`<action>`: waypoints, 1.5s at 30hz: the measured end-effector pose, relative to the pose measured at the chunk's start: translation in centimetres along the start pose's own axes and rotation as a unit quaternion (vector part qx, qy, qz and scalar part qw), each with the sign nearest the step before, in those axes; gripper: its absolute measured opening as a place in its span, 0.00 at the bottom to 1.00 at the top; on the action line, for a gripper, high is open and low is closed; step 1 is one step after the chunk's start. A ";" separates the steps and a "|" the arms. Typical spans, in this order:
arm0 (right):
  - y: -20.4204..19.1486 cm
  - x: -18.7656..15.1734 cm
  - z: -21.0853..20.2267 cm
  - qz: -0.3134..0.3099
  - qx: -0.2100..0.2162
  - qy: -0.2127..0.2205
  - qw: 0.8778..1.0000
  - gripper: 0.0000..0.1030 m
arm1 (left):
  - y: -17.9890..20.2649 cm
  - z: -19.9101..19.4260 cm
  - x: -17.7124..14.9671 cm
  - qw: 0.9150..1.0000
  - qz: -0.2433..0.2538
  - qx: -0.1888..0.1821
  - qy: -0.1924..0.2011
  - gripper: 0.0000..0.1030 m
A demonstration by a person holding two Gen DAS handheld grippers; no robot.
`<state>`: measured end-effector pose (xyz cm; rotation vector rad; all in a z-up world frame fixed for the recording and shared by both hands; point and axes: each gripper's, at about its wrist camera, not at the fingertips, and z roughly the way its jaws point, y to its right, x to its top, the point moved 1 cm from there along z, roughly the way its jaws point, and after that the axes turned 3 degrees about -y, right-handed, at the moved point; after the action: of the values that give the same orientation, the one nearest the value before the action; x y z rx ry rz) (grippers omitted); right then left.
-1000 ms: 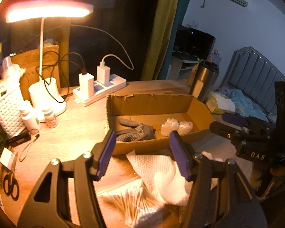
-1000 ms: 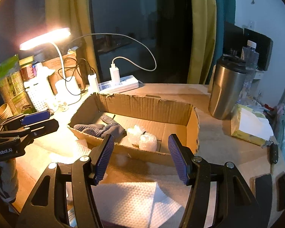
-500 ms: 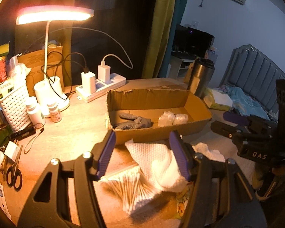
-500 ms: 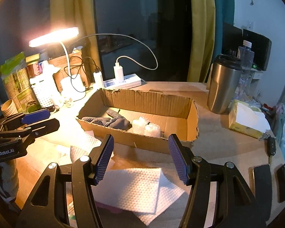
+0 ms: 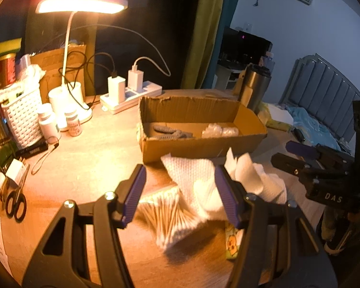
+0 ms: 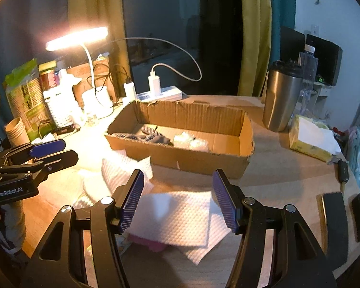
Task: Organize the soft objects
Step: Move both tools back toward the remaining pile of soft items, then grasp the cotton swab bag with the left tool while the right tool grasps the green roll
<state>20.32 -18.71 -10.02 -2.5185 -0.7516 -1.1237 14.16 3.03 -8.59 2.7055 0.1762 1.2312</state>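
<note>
Lamplit wooden desk [image 5: 91, 158]: paper towels [image 6: 177, 216] loose before cardboard box [image 6: 184, 153] holding gloves [image 5: 170, 133], wadded tissue [image 5: 219, 130]. Cotton swabs [image 5: 165, 213] alongside. Left gripper [image 5: 180, 198], right gripper [image 6: 178, 199]: jaws wide apart, empty.

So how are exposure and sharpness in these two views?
Left wrist: the desk lamp blows out and tints the table orange; the cotton swabs look smeared. Right wrist: lamp glare washes out the white basket; the cardboard box stays sharp.
</note>
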 end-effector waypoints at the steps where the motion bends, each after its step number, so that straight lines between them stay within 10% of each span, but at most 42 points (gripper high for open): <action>1: -0.2 -0.2 0.0 -0.001 0.000 -0.002 1.000 0.61 | -0.1 0.0 -0.3 1.000 -0.001 0.000 -0.002 0.59; 37: -8.8 -6.8 1.9 -0.042 0.046 -0.076 0.995 0.61 | -3.8 -0.8 -7.3 0.999 -0.030 -0.012 -0.035 0.59; 45: -7.7 -7.1 3.6 -0.033 0.044 -0.096 0.994 0.40 | -3.4 0.3 -7.0 0.999 -0.024 -0.008 -0.045 0.59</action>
<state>14.17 -13.24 -17.42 -2.5691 -0.9182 -0.8550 9.65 5.08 -14.60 2.7204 0.2165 1.0908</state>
